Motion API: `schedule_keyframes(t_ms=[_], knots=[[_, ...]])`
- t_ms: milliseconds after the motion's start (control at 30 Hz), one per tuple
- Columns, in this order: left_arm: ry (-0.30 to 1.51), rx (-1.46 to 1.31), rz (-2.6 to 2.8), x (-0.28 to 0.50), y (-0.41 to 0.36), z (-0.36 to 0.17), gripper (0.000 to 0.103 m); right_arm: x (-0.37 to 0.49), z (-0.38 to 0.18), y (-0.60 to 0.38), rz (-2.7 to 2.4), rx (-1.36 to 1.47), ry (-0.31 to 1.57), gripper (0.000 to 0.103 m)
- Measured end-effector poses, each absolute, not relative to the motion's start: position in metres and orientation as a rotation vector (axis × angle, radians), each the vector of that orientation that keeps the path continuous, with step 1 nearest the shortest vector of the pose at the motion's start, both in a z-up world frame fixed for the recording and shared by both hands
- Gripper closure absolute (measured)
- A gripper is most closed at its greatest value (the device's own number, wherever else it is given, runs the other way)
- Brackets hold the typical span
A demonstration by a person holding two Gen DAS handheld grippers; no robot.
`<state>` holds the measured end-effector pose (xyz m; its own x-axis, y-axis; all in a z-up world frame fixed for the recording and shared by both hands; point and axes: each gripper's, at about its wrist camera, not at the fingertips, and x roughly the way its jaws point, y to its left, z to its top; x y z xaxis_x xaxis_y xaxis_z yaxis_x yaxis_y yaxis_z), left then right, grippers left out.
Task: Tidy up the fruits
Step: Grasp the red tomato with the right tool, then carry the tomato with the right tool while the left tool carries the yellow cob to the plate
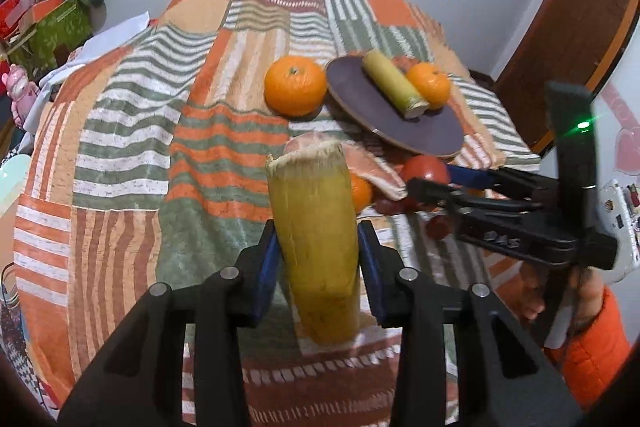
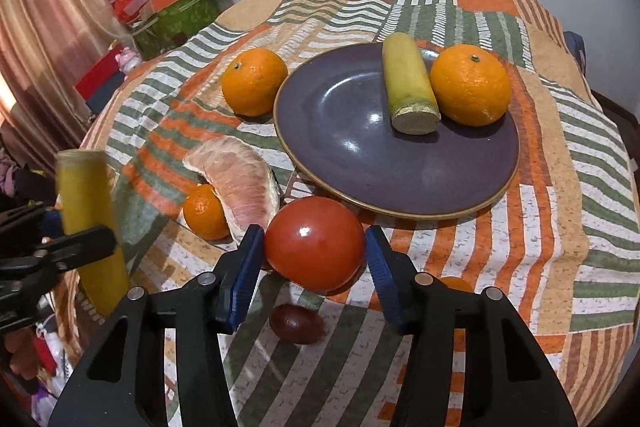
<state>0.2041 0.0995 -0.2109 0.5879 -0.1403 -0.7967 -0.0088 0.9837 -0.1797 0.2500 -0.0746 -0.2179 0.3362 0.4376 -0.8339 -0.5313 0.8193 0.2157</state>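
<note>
Sugarcane stick in my left gripper, tomato between the fingers of my right.

Only my right wrist view showed the dark date [image 2: 296,323] near me; the purple plate [image 2: 332,163] lay beyond. My left gripper [image 1: 318,255] clamped the upright sugarcane stick [image 1: 316,239] above the cloth. My right gripper [image 2: 314,267] stood wide around the tomato [image 2: 314,243]; contact I couldn't tell.

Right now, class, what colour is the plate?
Dark purple with a thin brown rim; the plate shows best in the right wrist view.
</note>
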Motion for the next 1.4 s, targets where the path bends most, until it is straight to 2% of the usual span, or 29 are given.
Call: schedule_keyframes(t_ms=[533, 933, 1400], knots=[[0.861, -0.130, -0.080, 0.187, 0.081, -0.173, 0.067, 0.247, -0.219, -0.079, 0.628, -0.115, 1.065, 0.056], [0.808, -0.107, -0.086, 0.192, 0.068, -0.147, 0.067, 0.230, -0.173, -0.106, 0.572, -0.126, 0.921, 0.057], [0.732, -0.089, -0.122, 0.229, 0.055, -0.124, 0.067, 0.252, -0.122, -0.142, 0.488, -0.044, 0.769, 0.057]])
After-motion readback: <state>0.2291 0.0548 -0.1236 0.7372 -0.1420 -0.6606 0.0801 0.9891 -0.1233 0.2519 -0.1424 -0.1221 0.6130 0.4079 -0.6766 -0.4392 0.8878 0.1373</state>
